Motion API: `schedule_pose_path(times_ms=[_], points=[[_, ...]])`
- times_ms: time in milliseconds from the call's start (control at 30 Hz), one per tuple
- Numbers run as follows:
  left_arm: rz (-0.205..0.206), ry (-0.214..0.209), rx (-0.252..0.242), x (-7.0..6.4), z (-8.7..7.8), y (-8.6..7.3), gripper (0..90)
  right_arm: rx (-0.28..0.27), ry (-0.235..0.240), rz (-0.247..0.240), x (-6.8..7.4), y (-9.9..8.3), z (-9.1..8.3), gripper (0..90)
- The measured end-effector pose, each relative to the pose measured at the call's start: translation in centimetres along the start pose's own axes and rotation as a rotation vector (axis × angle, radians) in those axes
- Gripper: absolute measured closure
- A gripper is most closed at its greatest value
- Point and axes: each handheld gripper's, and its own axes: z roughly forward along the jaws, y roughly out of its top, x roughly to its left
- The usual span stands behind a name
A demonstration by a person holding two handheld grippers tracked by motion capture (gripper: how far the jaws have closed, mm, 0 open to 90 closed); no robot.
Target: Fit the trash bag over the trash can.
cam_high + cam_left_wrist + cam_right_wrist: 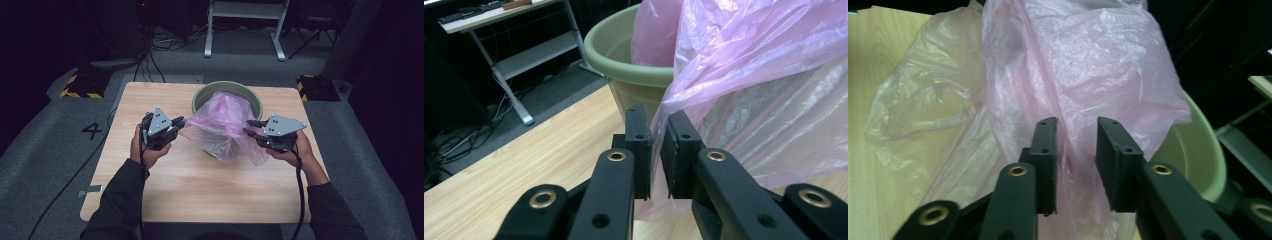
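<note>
A pink plastic bag stands partly inside a green tub at the far middle of the wooden counter, its lower folds spilling over the tub's near rim onto the counter surface. The left gripper, held in the person's left hand, meets the bag's left edge; in the left gripper view the jaws are nearly closed, with a thin fold of the pink plastic bag pinched in the narrow gap between them, and the green tub rises just behind. The right gripper, held in the right hand, is at the bag's right side; in the right gripper view its jaws stand apart with the pink plastic bag lying between and beyond them, not clamped. The green tub shows at the right of that view. A cable trails from each gripper toward the counter's near edge.
</note>
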Motion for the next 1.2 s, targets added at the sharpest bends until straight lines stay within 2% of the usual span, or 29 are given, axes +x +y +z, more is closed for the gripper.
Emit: schedule_pose_path(times_ms=[67,133,167,300,333,400,467,567,633,700,833,1067,1200], points=[[-0.006,0.008,-0.006,0.3,0.1,0.1,79.9,-0.014,0.031,0.011,-0.4,-0.1,0.2,80.3],[-0.005,0.006,-0.01,0.4,0.1,0.1,79.7,-0.028,0.028,0.018,-0.6,-0.1,0.3,85.7],[-0.006,0.011,-0.01,0.5,0.1,0.2,79.4,-0.048,0.05,0.04,-0.8,-0.2,0.2,88.4],[-0.006,0.017,-0.021,0.7,0.1,0.4,76.9,-0.088,0.077,0.062,-1.1,-0.5,-0.3,90.0],[0.002,0.029,-0.022,0.7,0.1,0.5,75.7,-0.09,0.075,0.062,-1.2,-0.5,-0.4,90.0],[0.005,0.02,-0.03,0.8,0.1,0.7,74.8,-0.096,0.057,0.074,-1.3,-0.4,-0.5,90.0],[0.008,0.028,-0.037,0.9,0.0,1.1,72.6,-0.107,0.041,0.091,-1.7,-0.4,-0.7,90.0],[0.014,0.022,-0.046,1.0,-0.1,1.5,73.5,-0.12,0.031,0.116,-2.1,-0.5,-0.8,90.0],[0.029,0.012,-0.048,1.0,0.0,1.7,77.1,-0.127,0.029,0.127,-2.3,-0.5,-0.8,90.0],[0.033,0.025,-0.046,1.0,0.1,1.9,76.9,-0.129,0.019,0.129,-2.3,-0.4,-0.9,90.0],[0.013,0.052,-0.041,1.7,0.7,2.2,74.3,-0.124,-0.018,0.151,-3.0,-0.3,-0.8,90.0],[0.015,0.044,-0.023,2.6,2.2,2.4,88.8,-0.104,-0.025,0.213,-5.0,-0.5,0.7,90.0],[-0.002,0.05,-0.011,3.3,3.0,2.3,89.5,-0.094,-0.035,0.259,-6.2,-1.0,1.4,90.0]])
